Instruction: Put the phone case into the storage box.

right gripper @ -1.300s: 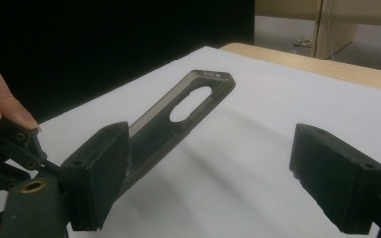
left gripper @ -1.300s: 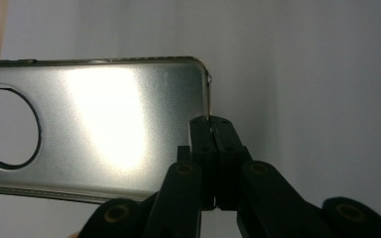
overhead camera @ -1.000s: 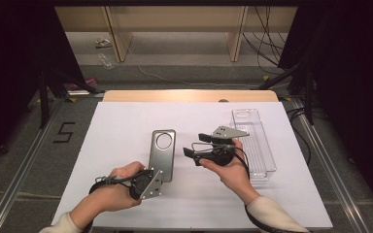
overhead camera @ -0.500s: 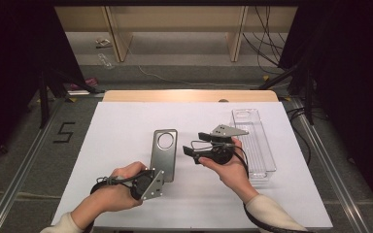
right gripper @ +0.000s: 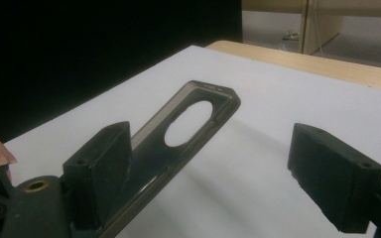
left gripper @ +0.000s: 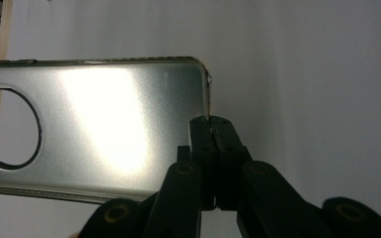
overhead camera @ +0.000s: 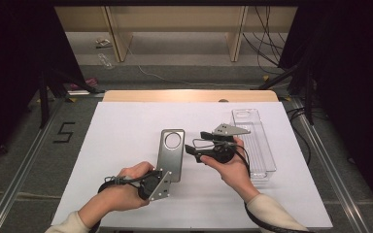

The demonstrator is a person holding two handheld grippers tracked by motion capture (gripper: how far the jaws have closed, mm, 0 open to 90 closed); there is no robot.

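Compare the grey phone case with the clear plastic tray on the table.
The grey phone case is opaque and metallic-looking; the clear plastic tray is see-through. The case is clamped at its near edge by the shut left gripper; the tray lies untouched beyond the open right gripper. The case has one large round hole. Both are long, rounded rectangles on the white table.

1. The white table (overhead camera: 126, 145) is bright under light from above; everything around it is very dark.
2. A big white glare sits on the shiny phone case (left gripper: 104, 124) (the left gripper view).
3. The close black jaws look soft and blurry.
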